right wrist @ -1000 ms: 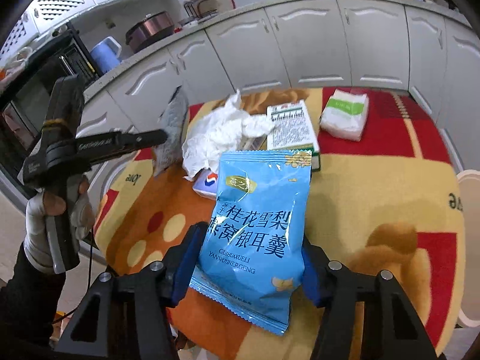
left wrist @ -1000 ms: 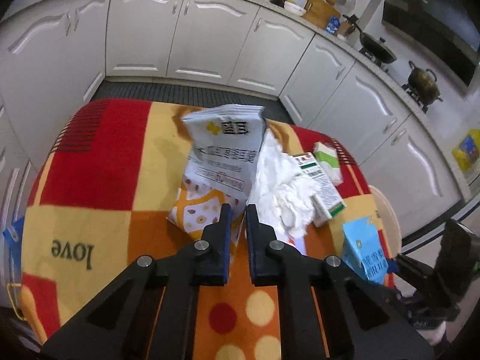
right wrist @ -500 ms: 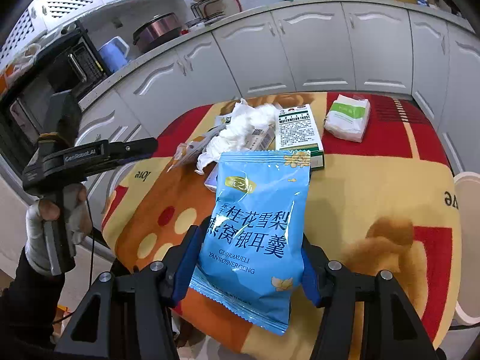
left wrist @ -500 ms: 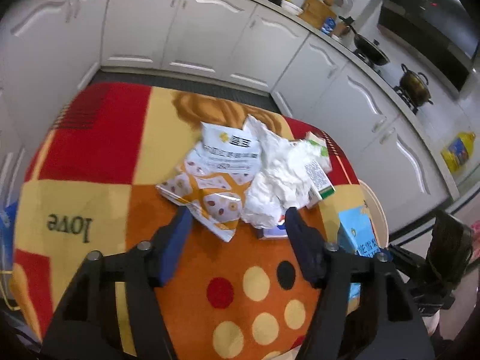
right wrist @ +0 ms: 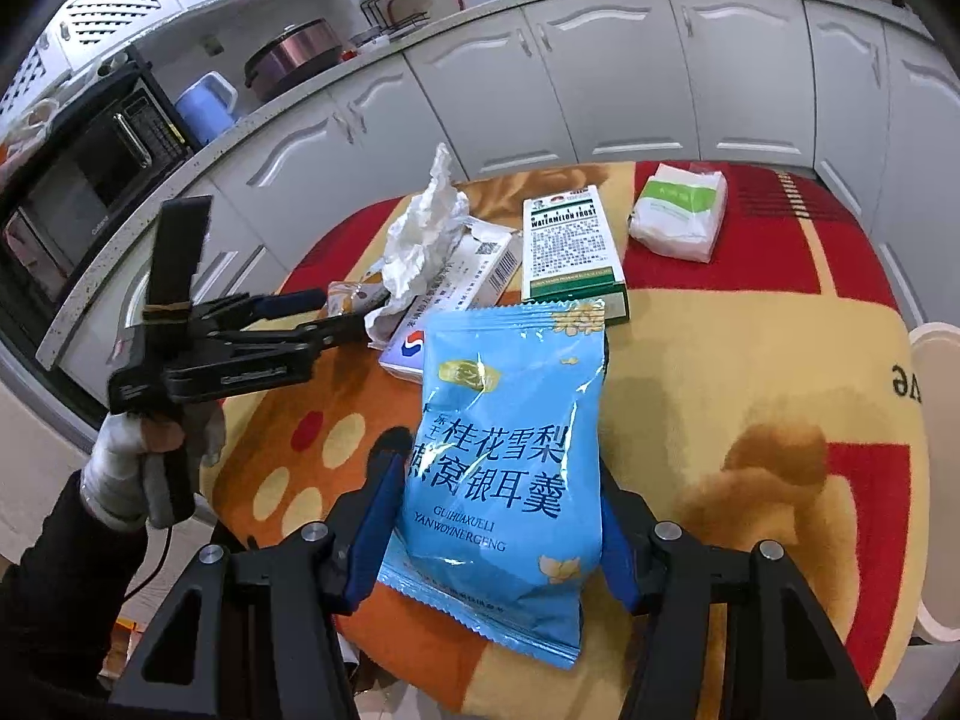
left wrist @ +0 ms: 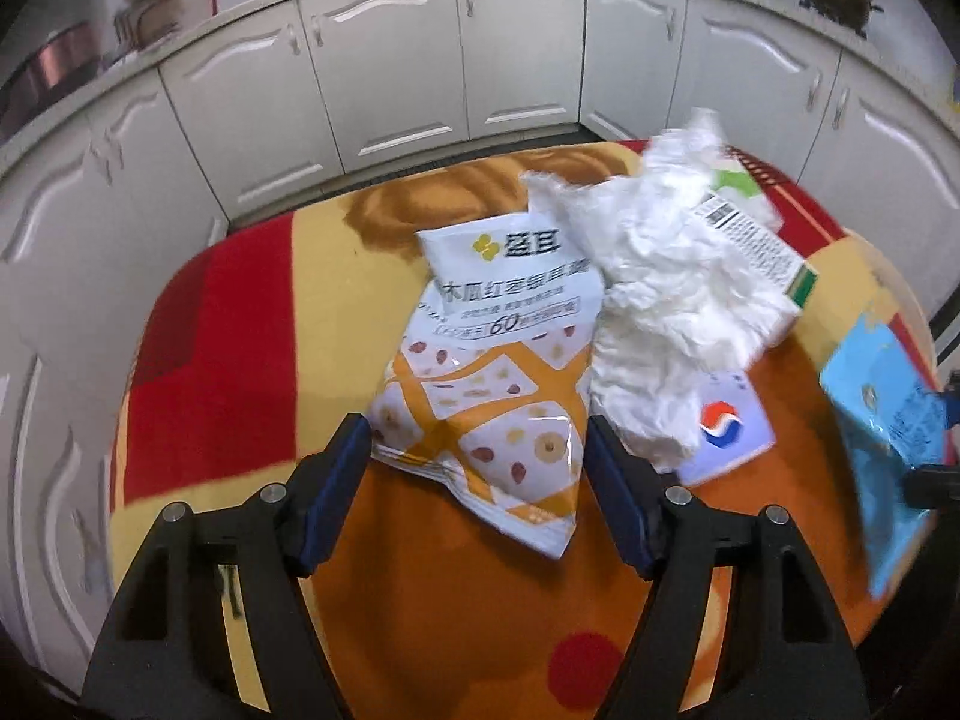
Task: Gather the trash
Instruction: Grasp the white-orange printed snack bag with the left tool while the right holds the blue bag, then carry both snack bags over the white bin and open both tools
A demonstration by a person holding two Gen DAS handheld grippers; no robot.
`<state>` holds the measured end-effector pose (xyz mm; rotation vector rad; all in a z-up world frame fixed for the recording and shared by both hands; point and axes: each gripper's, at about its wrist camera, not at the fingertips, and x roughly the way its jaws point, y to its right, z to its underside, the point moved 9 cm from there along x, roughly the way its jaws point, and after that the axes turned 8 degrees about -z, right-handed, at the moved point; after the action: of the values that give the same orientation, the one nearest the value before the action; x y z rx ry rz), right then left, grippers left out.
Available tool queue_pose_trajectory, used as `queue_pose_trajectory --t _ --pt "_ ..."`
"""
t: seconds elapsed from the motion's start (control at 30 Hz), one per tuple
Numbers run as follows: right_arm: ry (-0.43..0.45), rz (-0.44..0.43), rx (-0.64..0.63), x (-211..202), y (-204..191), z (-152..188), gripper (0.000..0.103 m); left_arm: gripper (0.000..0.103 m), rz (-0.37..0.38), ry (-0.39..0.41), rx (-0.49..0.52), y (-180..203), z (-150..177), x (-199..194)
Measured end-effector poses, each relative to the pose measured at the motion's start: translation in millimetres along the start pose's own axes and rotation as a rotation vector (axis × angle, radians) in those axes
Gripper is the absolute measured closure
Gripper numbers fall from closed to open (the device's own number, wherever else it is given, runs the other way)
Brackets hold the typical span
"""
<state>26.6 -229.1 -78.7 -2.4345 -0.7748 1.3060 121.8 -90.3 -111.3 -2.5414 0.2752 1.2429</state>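
My left gripper (left wrist: 477, 468) is open, its fingers on either side of the near end of a white and orange snack bag (left wrist: 498, 360) that lies on the table. Crumpled white tissue (left wrist: 660, 300) lies right of that bag, over a small white and purple card (left wrist: 729, 426) and a green and white box (left wrist: 756, 240). My right gripper (right wrist: 498, 516) is shut on a blue snack bag (right wrist: 510, 438) and holds it above the table. The blue bag also shows at the right edge of the left wrist view (left wrist: 882, 432). The left gripper shows in the right wrist view (right wrist: 324, 315).
The round table has a red, yellow and orange cloth (right wrist: 750, 396). A tissue pack (right wrist: 681, 213) lies at its far side, beside the green and white box (right wrist: 570, 252). White kitchen cabinets (left wrist: 384, 72) curve behind the table. A white round object (right wrist: 936, 480) sits past the table's right edge.
My left gripper has opened and let go of the white and orange bag, which now lies flat on the table. The left gripper has swung round and come in low at the bag's end.
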Motion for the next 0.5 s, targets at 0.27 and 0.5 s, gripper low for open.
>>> queue_pose_trajectory --t 0.27,0.5 --pt "-0.013 0.007 -0.024 2.5 -0.7 -1.5 0.048 0.072 0.084 0.034 -0.030 -5.5 1.7 -2.7" --pt "0.006 0.000 -0.056 -6.9 -8.9 -1.7 0.050 0.085 0.182 0.048 -0.220 -31.6 13.1 -34.9"
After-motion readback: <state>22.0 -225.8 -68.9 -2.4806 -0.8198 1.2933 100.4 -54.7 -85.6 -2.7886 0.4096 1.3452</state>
